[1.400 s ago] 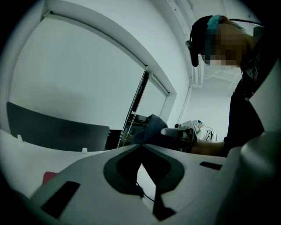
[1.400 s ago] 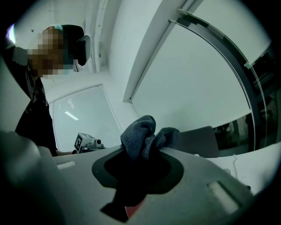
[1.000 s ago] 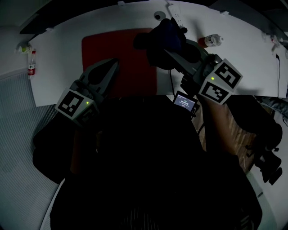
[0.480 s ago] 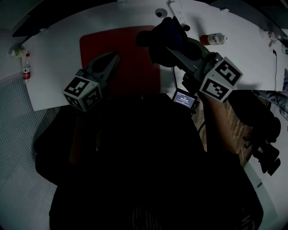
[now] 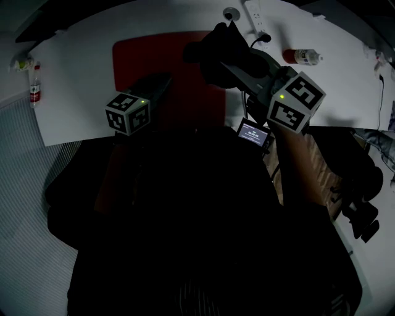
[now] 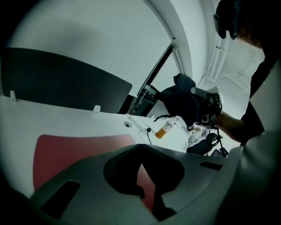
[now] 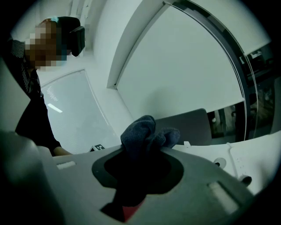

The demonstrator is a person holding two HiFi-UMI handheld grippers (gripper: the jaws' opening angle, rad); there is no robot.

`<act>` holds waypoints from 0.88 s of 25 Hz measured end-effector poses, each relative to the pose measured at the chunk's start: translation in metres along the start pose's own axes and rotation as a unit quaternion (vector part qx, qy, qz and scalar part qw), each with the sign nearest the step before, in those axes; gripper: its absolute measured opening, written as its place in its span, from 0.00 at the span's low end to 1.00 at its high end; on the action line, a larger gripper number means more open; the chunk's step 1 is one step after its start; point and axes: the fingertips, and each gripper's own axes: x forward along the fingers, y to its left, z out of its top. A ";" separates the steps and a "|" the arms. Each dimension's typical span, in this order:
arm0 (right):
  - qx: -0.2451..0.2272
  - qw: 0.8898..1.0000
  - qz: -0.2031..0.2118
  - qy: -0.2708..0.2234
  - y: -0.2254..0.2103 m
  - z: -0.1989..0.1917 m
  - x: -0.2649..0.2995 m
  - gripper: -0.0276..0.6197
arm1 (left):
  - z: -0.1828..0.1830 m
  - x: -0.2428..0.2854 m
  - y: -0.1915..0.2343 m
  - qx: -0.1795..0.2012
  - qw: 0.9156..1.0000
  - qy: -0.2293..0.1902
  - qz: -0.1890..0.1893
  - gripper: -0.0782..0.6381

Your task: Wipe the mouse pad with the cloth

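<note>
The red mouse pad (image 5: 154, 58) lies on the white table (image 5: 74, 80); it also shows in the left gripper view (image 6: 74, 151). My right gripper (image 5: 229, 63) hovers over the pad's right edge, shut on a dark blue cloth (image 5: 221, 48). In the right gripper view the cloth (image 7: 147, 134) bunches up out of the jaws, with a sliver of red pad (image 7: 131, 213) below. My left gripper (image 5: 164, 80) is over the pad's near part, shut and holding nothing; its tips (image 6: 140, 147) meet above the red surface.
A white power strip (image 5: 255, 15) and a cable lie at the table's far edge. An orange bottle (image 5: 301, 57) lies to the right and also shows in the left gripper view (image 6: 164, 129). A small bottle (image 5: 34, 91) stands at the left edge. A small lit screen (image 5: 253, 134) sits below my right gripper.
My left gripper has rolled so its marker cube faces up and has shifted a little right over the pad. My right gripper still holds the cloth at about the same spot.
</note>
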 end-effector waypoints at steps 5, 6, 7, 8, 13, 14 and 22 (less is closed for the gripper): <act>0.006 1.000 0.004 0.016 -0.011 -0.009 0.009 0.18 | -0.046 0.018 0.037 -0.017 0.998 0.060 0.022 0.12; 0.008 1.000 0.005 0.019 -0.012 -0.011 0.011 0.18 | -0.057 0.021 0.044 -0.021 0.997 0.072 0.026 0.12; 0.010 1.000 0.007 0.022 -0.014 -0.014 0.013 0.18 | -0.066 0.023 0.049 -0.023 0.996 0.084 0.029 0.12; 0.013 1.000 0.009 0.026 -0.015 -0.017 0.015 0.18 | -0.075 0.025 0.054 -0.023 0.995 0.096 0.033 0.12; 0.016 0.999 0.019 0.047 -0.018 -0.028 0.027 0.18 | -0.117 0.028 0.081 -0.056 0.986 0.149 0.049 0.12; 0.017 0.998 0.020 0.050 -0.019 -0.029 0.029 0.18 | -0.123 0.029 0.085 -0.061 0.984 0.158 0.051 0.12; 0.021 0.997 0.022 0.070 -0.027 -0.045 0.037 0.18 | -0.174 0.048 0.095 -0.090 0.968 0.223 0.071 0.12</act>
